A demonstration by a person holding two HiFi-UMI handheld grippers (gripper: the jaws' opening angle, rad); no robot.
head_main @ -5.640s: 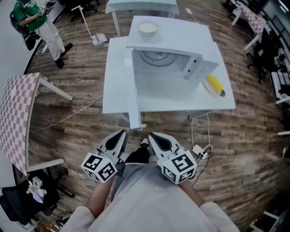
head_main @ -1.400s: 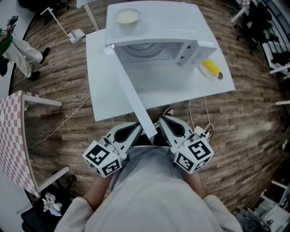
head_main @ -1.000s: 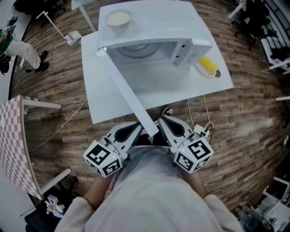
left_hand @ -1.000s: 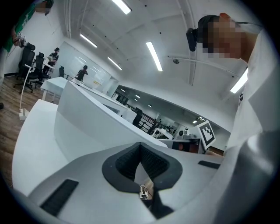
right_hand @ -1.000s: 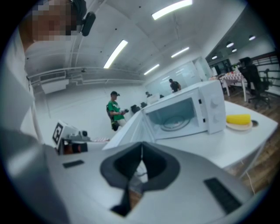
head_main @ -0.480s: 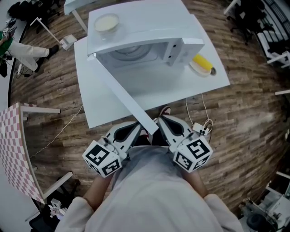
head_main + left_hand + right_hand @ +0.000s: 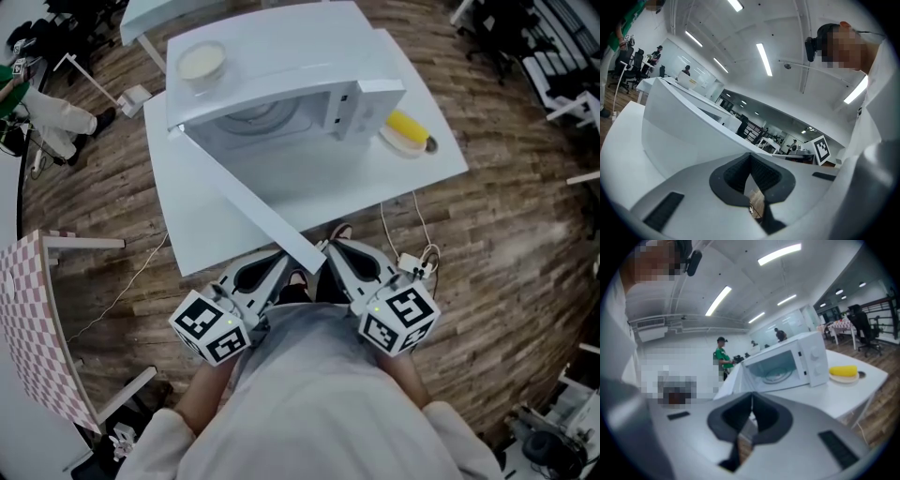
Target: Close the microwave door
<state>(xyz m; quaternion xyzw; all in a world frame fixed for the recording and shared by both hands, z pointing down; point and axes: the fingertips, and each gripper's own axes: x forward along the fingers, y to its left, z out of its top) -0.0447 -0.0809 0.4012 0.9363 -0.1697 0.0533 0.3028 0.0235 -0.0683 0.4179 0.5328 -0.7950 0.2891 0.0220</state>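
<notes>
— None of the closing looks done yet. The microwave door is swung wide open. It is hinged at the left side of the microwave, and its free end is stuck far out in front.

— What is called for next?

— Most likely, the free end must be pushed round and back until it is shut flat against the front of the microwave.

— How are the grippers held?

— Both are held low, well in front of the microwave, close to the body. The left gripper is seen just left of the door's free end, and the right gripper just right of it. A touch cannot be told. The fingers of each are pressed together, and nothing is held.
</notes>
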